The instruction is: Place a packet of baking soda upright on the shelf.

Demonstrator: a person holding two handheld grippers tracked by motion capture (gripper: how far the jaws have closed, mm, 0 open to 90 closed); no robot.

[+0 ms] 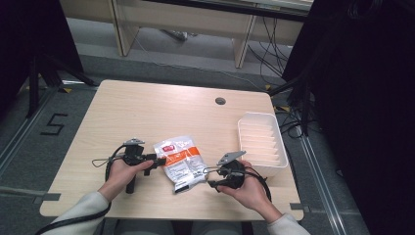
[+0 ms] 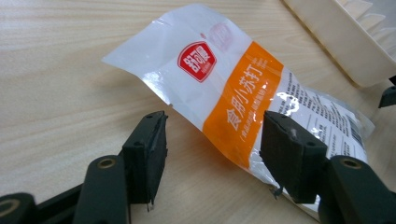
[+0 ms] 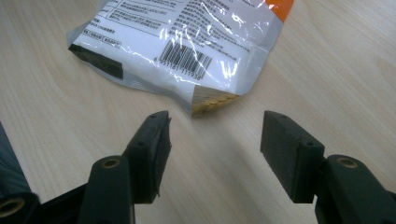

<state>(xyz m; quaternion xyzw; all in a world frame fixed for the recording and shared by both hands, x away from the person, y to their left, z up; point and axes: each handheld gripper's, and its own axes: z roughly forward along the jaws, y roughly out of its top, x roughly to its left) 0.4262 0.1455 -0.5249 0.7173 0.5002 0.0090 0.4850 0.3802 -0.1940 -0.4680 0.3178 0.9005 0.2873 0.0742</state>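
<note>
A white-and-orange packet (image 1: 179, 162) lies on the tabletop (image 1: 161, 107). Left claw (image 2: 212, 140) spread at its edge, perhaps touching; right claw (image 3: 215, 140) spread just beside it.

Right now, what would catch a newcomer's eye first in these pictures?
The shiny white and orange packet lying near the front middle of the wooden table. An open left hand-held gripper and an open right hand-held gripper flank it. A white ribbed tray sits at the table's right edge.
</note>
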